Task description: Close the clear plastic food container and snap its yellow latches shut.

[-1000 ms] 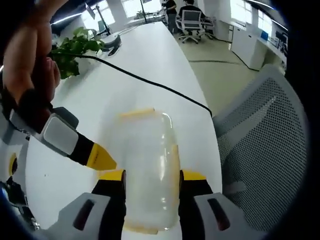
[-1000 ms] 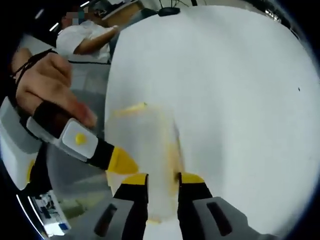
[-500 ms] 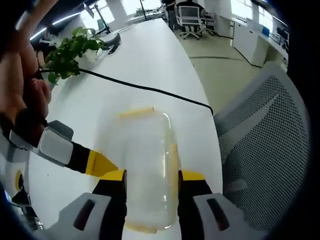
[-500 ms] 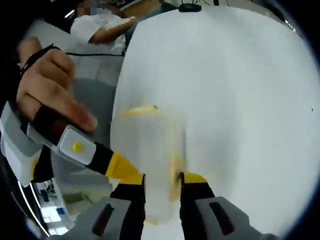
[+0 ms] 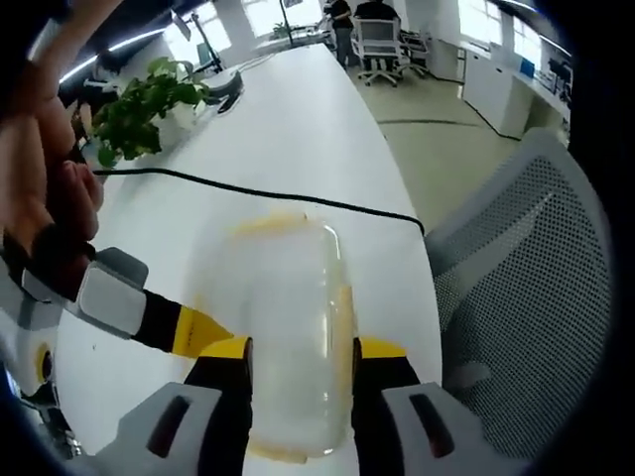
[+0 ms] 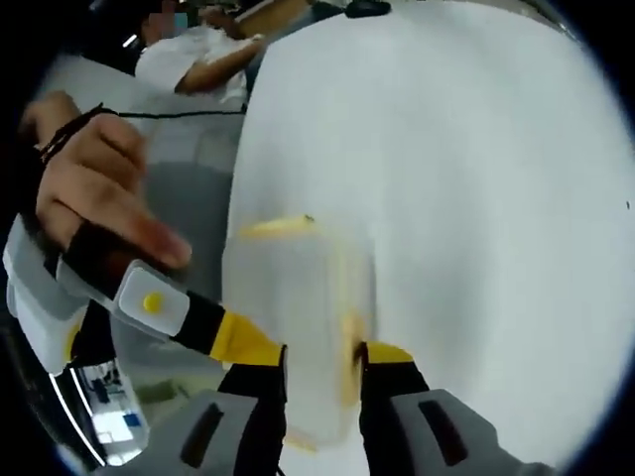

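So both grippers are clamped on the same thing right now: a clear rectangular plastic food container (image 5: pixel 288 337) with yellow latches, sitting on the long white table (image 5: pixel 298 129) near its edge, lid on top.

In the left gripper view, the left gripper (image 5: pixel 298 349) has its black, yellow-tipped jaws pinching the container across its width, one jaw on each long side. A yellow latch (image 5: pixel 342 322) runs down the right side, just inside the jaw, and another yellow latch (image 5: pixel 268 224) sits along the far end. The right gripper (image 5: pixel 193 332) pokes in from the left, yellow tip against the container's side, with the person's hand (image 5: pixel 45 188) behind it.

The right gripper view is blurry, but that gripper's jaws squeeze the container (image 6: pixel 298 327) too.

Beyond the container a thin black cable (image 5: pixel 248 190) crosses the table, a green leafy plant (image 5: pixel 139 104) stands further back, and a grey mesh office chair (image 5: pixel 526 297) is parked just beside the table edge.
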A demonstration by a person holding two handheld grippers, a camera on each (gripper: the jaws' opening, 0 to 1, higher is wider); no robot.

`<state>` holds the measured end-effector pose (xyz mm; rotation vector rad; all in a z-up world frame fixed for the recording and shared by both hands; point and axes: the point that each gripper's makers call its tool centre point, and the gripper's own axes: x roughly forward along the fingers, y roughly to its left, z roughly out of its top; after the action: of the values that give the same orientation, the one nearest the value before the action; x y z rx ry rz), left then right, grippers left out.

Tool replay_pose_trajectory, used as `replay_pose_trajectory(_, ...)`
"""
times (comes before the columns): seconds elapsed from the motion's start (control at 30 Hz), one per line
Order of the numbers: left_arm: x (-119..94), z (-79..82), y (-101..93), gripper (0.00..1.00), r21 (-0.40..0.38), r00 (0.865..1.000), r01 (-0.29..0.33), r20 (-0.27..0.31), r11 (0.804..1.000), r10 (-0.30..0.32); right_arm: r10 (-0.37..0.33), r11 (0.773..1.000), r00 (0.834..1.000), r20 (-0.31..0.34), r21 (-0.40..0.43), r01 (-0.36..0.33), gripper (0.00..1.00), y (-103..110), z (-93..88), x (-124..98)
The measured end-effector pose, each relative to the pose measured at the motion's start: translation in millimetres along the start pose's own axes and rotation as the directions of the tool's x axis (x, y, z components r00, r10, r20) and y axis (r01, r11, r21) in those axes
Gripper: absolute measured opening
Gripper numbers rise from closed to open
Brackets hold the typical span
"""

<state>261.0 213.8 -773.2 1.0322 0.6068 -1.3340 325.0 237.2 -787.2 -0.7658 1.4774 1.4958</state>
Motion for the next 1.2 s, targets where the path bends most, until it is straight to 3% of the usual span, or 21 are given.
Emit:
replay_pose_trajectory(0.3,-3.1,0.1,-3.0,0.37,0.009,1.000,-0.020,-0.004,1.000,0.020,-0.053,0.998,0.999,-0.005,-0.040,0.053,0.27,5.7,2.7,-4.0)
replay_pose_trajectory(0.5,-6.7,0.4,-2.3,0.38,0.022,1.000,0.004,0.010,1.000,-0.004,-0.094,0.993,0.995,0.037,-0.064,0.096,0.27,7.6,0.5,-8.6)
replay_pose_trajectory(0.57,-7.7,-0.5,-5.7,0.43,-0.052,0.999,0.029,0.015,0.998,-0.029,-0.102,0.993,0.994,0.033,-0.064,0.104,0.27,6.6,-4.9,-9.1)
replay_pose_trajectory(0.6,-9.2,1.1,-6.0,0.49,-0.118,0.999,0.034,0.025,0.992,-0.031,-0.108,0.992,0.992,0.060,-0.060,0.111,0.27,5.1,-4.1,-9.8)
replay_pose_trajectory(0.7,-14.6,13.9,-4.1,0.55,-0.182,0.994,0.060,0.095,0.981,-0.043,-0.130,0.989,0.987,0.089,-0.056,0.136,0.30,1.5,-4.3,-10.9)
replay_pose_trajectory(0.83,-21.1,21.0,-17.0,0.65,-0.250,0.981,0.165,0.139,0.954,-0.133,-0.188,0.977,0.979,0.081,-0.089,0.195,0.42,-2.3,-8.3,-15.2)
replay_pose_trajectory(0.87,-21.5,18.0,-16.5,0.72,-0.265,0.983,0.160,0.126,0.951,-0.130,-0.186,0.977,0.979,0.087,-0.088,0.194,0.49,-1.1,-8.3,-15.4)
replay_pose_trajectory(0.97,-23.0,9.0,-9.7,0.80,-0.238,0.990,0.122,0.093,0.964,-0.102,-0.174,0.978,0.977,0.124,-0.090,0.186,0.59,7.6,-5.4,-14.5)
replay_pose_trajectory(1.13,-24.9,2.7,-9.2,0.91,-0.258,0.991,0.126,0.077,0.958,-0.109,-0.252,0.953,0.955,0.155,-0.133,0.273,0.81,5.5,-8.1,-11.7)
replay_pose_trajectory(1.2,-24.6,-0.2,-10.3,0.95,-0.252,0.991,0.129,0.065,0.959,-0.116,-0.250,0.954,0.954,0.166,-0.128,0.273,0.82,7.9,-9.7,-12.8)
